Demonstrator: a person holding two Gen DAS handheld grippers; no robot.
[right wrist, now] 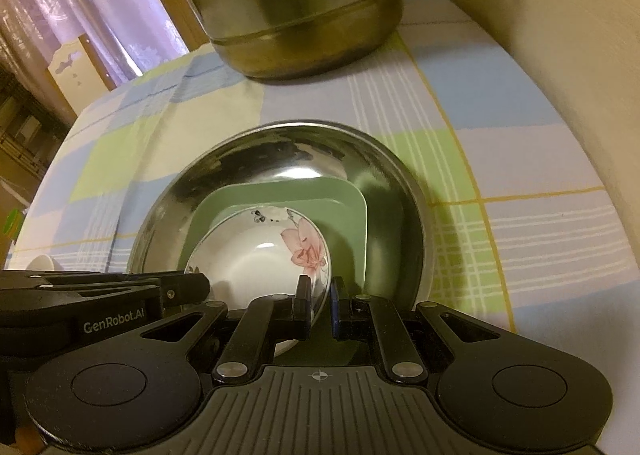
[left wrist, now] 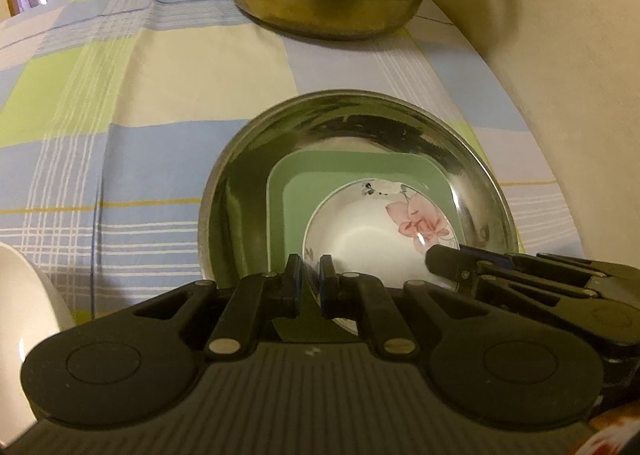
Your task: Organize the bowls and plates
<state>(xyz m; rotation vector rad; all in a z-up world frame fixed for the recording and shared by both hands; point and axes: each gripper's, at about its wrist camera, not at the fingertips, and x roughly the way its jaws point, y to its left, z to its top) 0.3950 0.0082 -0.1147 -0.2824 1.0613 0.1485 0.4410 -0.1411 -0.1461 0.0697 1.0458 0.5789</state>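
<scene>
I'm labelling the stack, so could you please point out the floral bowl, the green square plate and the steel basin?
floral bowl (right wrist: pixel 256 267): right wrist view, its white inner bottom.
green square plate (right wrist: pixel 348 207): right wrist view, its far right corner.
steel basin (left wrist: pixel 360 123): left wrist view, its far inner wall.

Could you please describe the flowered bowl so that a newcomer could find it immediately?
On the checked tablecloth, before the big metal pot, sits a steel basin. Inside it lies a green square plate, and on that the flowered bowl: white, with a pink blossom.
</scene>
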